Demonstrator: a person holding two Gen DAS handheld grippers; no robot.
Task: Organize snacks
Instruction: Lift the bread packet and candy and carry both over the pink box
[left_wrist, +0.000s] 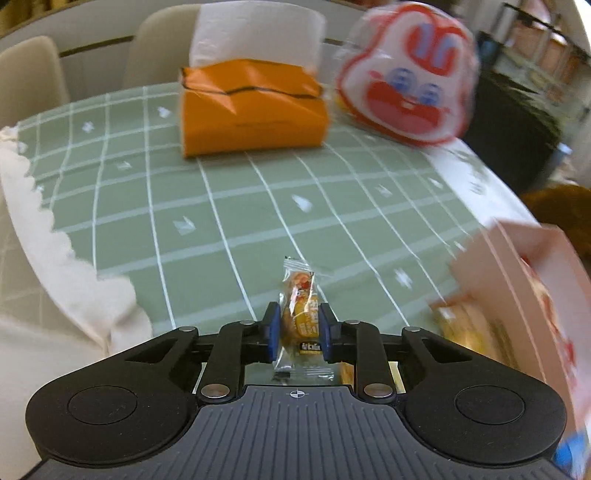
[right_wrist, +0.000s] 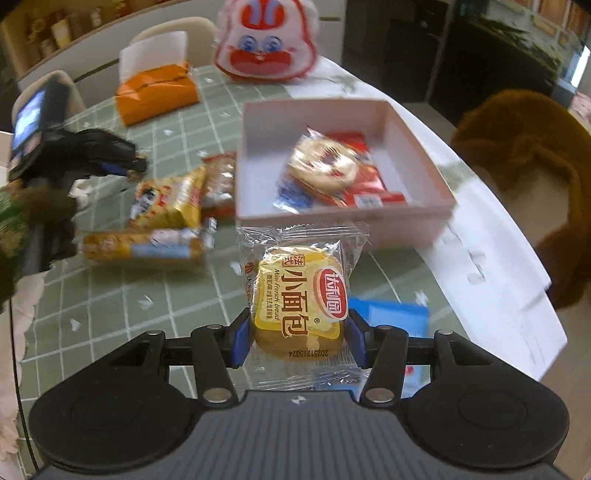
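Yellow mini bread pack clamped in right fingers, slim snack packet in left fingers; pink box's contents only from right.

Left tool clamped on small packet; right tool pinching bread pack (both tilted downward).

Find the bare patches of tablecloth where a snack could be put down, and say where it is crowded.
Free: the green tablecloth between the orange tissue box and the left tongs; also the strip between that box and the pink box. Crowded: left of the pink box, where loose snack packs lie close together. The pink box already holds several packs but has bare floor at its back.
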